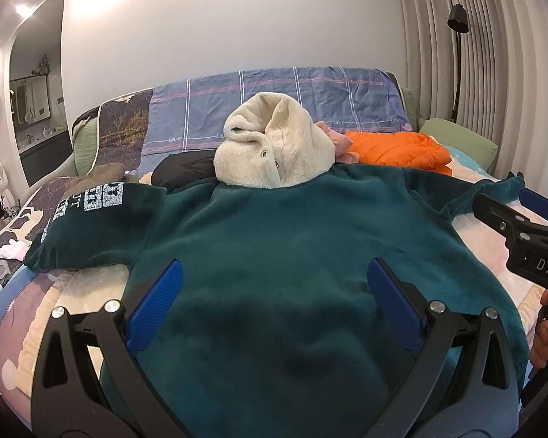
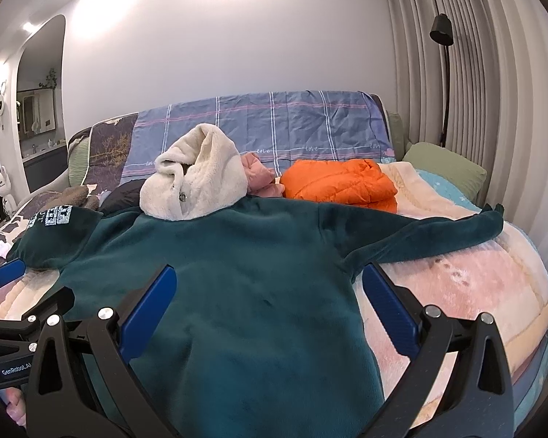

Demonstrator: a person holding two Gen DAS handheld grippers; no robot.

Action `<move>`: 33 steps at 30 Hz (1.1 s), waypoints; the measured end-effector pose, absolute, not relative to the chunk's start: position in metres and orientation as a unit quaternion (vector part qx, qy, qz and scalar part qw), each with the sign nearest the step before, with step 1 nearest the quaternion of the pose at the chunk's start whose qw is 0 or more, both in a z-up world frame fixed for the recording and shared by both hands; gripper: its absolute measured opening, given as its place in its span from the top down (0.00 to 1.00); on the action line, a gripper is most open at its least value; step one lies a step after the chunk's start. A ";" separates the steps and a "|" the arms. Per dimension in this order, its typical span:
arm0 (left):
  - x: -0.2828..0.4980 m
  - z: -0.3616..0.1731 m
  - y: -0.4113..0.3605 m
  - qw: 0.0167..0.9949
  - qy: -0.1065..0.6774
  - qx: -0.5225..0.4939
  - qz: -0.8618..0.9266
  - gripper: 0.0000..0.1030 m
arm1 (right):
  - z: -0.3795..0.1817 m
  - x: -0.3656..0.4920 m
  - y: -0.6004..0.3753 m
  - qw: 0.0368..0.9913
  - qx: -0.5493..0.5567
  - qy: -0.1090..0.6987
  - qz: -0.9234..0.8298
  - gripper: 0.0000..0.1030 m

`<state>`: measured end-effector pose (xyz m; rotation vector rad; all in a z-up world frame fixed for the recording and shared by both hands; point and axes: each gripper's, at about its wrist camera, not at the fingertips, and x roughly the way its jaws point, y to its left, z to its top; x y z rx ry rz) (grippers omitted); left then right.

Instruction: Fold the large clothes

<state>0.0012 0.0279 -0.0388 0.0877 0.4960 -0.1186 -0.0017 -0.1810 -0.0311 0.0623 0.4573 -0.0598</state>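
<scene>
Hoodie (image 1: 281, 233): dark green, spread flat on the bed (image 2: 467, 284), cream hood toward the headboard.
Sleeves: left one folded with white print up; right one stretched toward the curtain.
Left tongs (image 1: 274, 299): released, blue pads wide over the hoodie body.
Right tongs (image 2: 270, 306): released, hovering over the hoodie's right side.
Orange jacket (image 2: 339, 180): folded, beyond the hoodie.

Both wrist cameras sit low and close over the dark green fleece garment (image 1: 274, 241) (image 2: 237, 273), facing the headboard; the right views from further right.
</scene>
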 end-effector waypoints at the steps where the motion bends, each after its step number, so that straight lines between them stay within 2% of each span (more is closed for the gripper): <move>1: 0.002 -0.040 0.028 0.966 0.246 0.043 -0.059 0.02 | -0.032 -0.001 -0.181 0.973 0.031 0.228 -0.030 0.01; 13: 0.011 -0.038 0.025 0.965 0.249 0.056 -0.062 0.02 | -0.031 0.007 -0.180 0.972 0.012 0.232 -0.026 0.01; 18: 0.048 -0.023 0.034 0.958 0.269 0.041 -0.088 0.02 | -0.014 0.038 -0.183 0.969 -0.009 0.248 0.006 0.01; 22: 0.095 -0.001 0.045 0.956 0.277 0.042 -0.091 0.13 | 0.007 0.085 -0.193 0.965 0.000 0.260 0.006 0.01; 25: 0.142 0.023 0.059 0.955 0.281 0.034 -0.085 0.17 | 0.021 0.131 -0.198 0.960 0.001 0.280 0.004 0.11; 27: 0.171 0.033 0.070 0.953 0.292 0.013 -0.082 0.18 | 0.029 0.167 -0.203 0.953 0.007 0.301 0.011 0.24; 29: 0.209 0.041 0.083 0.950 0.302 -0.008 -0.073 0.19 | 0.033 0.198 -0.207 0.948 0.018 0.317 0.014 0.32; 33: 0.273 0.040 0.095 0.946 0.319 -0.013 -0.054 0.19 | 0.035 0.267 -0.206 0.939 0.035 0.340 0.041 0.35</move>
